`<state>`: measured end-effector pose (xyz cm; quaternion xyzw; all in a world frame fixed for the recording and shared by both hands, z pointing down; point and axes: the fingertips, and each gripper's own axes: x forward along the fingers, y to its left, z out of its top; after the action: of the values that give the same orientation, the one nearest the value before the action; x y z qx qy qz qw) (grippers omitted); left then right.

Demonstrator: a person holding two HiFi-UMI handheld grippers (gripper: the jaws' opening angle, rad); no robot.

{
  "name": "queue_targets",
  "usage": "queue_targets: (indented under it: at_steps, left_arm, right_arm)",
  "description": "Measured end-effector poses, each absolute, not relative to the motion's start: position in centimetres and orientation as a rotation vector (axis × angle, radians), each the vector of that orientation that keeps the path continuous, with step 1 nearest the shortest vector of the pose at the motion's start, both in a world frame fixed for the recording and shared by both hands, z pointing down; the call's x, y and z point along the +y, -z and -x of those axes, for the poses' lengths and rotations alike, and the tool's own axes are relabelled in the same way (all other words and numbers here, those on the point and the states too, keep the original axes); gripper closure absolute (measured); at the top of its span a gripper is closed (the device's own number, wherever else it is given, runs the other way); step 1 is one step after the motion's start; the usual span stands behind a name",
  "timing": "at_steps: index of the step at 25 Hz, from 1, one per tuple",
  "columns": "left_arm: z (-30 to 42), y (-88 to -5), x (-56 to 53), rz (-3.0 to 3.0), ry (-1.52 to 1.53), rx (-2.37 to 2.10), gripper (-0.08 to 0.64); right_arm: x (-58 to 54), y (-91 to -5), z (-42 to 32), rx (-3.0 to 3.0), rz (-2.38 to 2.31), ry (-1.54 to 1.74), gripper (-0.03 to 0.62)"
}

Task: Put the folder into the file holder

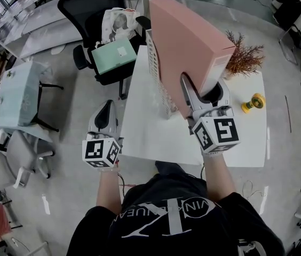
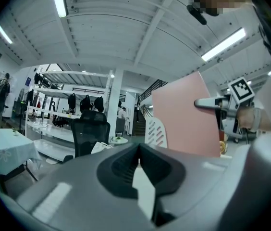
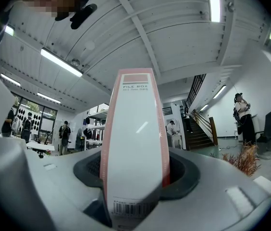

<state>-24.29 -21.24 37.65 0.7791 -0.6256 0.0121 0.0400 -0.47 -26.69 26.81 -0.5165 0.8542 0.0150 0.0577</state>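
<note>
The right gripper (image 1: pixel 206 97) is clamping both jaws on the white spine of the pink folder (image 1: pixel 185 41), holding it upright at frame centre over the white table (image 1: pixel 145 127). The white perforated file holder (image 1: pixel 153 57) is standing just left of the folder. The folder's bulk is hiding most of it, so contact between them cannot be confirmed. The left gripper (image 1: pixel 109 106) is hovering at lower left, beside the table's left edge, jaws together and empty. A dried plant (image 1: pixel 244 57) and a small yellow object (image 1: pixel 253 103) are sitting right of the folder. A black chair (image 1: pixel 94 15) carrying a mint-green box (image 1: pixel 114 55) is standing at upper left.
</note>
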Motion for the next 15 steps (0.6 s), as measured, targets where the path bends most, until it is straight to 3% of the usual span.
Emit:
queue_targets:
  at_steps: [15]
  left_arm:
    - [24.5,-39.8,-23.0,-2.359,-0.076,-1.890,0.560]
  right_arm:
    - [-27.5,-27.4,0.6,2.558,1.614,-0.048,0.307]
